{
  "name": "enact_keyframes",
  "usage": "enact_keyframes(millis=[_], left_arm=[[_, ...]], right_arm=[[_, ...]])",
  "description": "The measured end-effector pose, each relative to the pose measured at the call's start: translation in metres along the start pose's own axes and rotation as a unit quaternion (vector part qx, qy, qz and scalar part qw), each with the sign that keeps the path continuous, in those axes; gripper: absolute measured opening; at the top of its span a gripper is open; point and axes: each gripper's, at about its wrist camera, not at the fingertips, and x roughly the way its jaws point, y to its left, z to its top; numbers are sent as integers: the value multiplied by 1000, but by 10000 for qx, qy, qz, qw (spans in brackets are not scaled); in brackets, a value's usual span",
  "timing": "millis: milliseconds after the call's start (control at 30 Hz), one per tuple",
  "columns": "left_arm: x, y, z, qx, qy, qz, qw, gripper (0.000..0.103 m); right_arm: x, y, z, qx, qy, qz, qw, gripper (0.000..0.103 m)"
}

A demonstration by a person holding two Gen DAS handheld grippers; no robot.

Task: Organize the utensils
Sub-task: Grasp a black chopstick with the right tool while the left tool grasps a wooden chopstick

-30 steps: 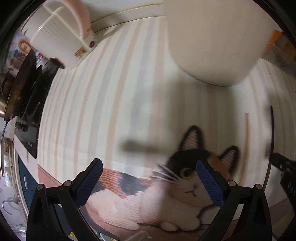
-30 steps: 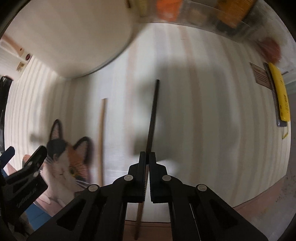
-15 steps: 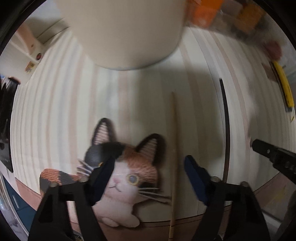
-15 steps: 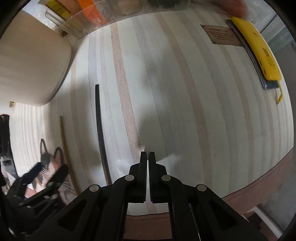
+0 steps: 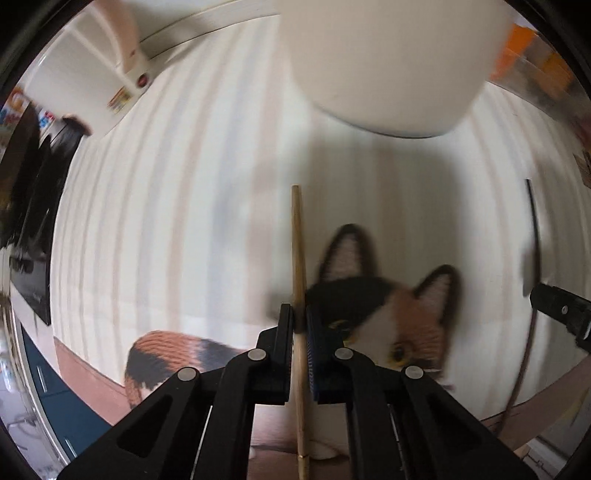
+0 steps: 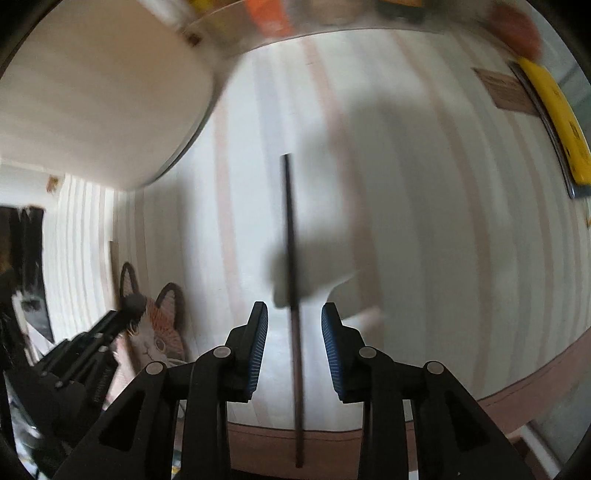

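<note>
My left gripper (image 5: pixel 300 325) is shut on a light wooden chopstick (image 5: pixel 297 240), which runs straight up the left wrist view between the pads. It hangs over the striped placemat (image 5: pixel 184 221), just left of a cat-shaped coaster (image 5: pixel 391 306). A dark chopstick (image 6: pixel 290 240) lies on the placemat between the blue pads of my right gripper (image 6: pixel 294 321). Those jaws are opening, and neither pad touches the stick. The dark chopstick (image 5: pixel 533 229) also shows at the right edge of the left wrist view.
A large white round container (image 6: pixel 92 92) stands at the back. Behind it is a clear box (image 6: pixel 269 18) with orange items. A yellow tool (image 6: pixel 554 122) and a brown label (image 6: pixel 506 88) lie far right. A white jug (image 5: pixel 92 74) stands far left. The brown table edge (image 6: pixel 517 380) runs close in front.
The left jaws have closed on the light chopstick from wide open. The right gripper, shut earlier, now stands open over the dark chopstick after swinging to its right and back.
</note>
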Motion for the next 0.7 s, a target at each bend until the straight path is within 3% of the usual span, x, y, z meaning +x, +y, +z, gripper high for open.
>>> enact_keyframes(millis=[67, 233, 500, 567, 700], left_arm=[[1, 4, -1, -67, 11, -8, 10000, 5], [3, 1, 0, -88, -4, -13, 10000, 5], [5, 19, 6, -34, -118, -49, 9999, 5], [5, 20, 7, -30, -117, -53, 9999, 5], [4, 20, 9, -41, -92, -51, 9999, 5]], right_arm=[[6, 18, 1, -312, 14, -405, 9987, 31], [13, 48, 2, -822, -100, -1014, 9914, 7], [16, 59, -23, -1029, -95, -1097, 9886, 6], [14, 58, -55, -1045, -92, -1110, 9883, 6], [15, 59, -56, -1056, -83, -1096, 9883, 6]])
